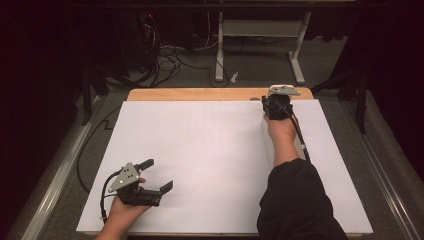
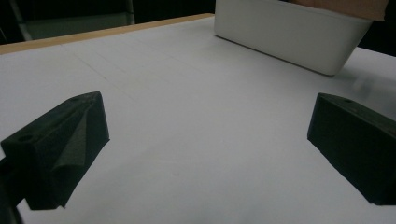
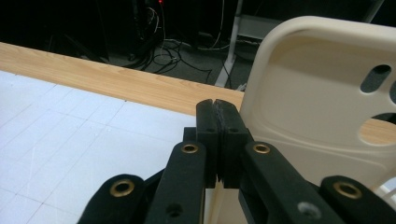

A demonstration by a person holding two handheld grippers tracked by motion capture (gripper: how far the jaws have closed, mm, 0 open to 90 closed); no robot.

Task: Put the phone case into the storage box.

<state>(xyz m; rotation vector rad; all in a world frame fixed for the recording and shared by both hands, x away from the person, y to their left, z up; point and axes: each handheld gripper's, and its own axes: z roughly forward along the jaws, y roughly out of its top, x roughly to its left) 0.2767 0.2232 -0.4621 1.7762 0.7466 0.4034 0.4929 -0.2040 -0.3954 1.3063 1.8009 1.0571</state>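
Tub: white plastic tub (image 2: 289, 37) stands at the far right of the white sheet (image 1: 200, 150), near the table's wooden edge (image 1: 200, 94).
Right gripper (image 3: 217, 105): clenched tight, the slotted tub wall just beside it, probably to nudge or steady it.
Left gripper (image 1: 159, 174): released, jaws wide, waiting near the front edge, aimed toward the tub.

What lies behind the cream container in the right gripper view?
Wooden table edge, then dark floor with cables; the cream container hides everything directly behind it.
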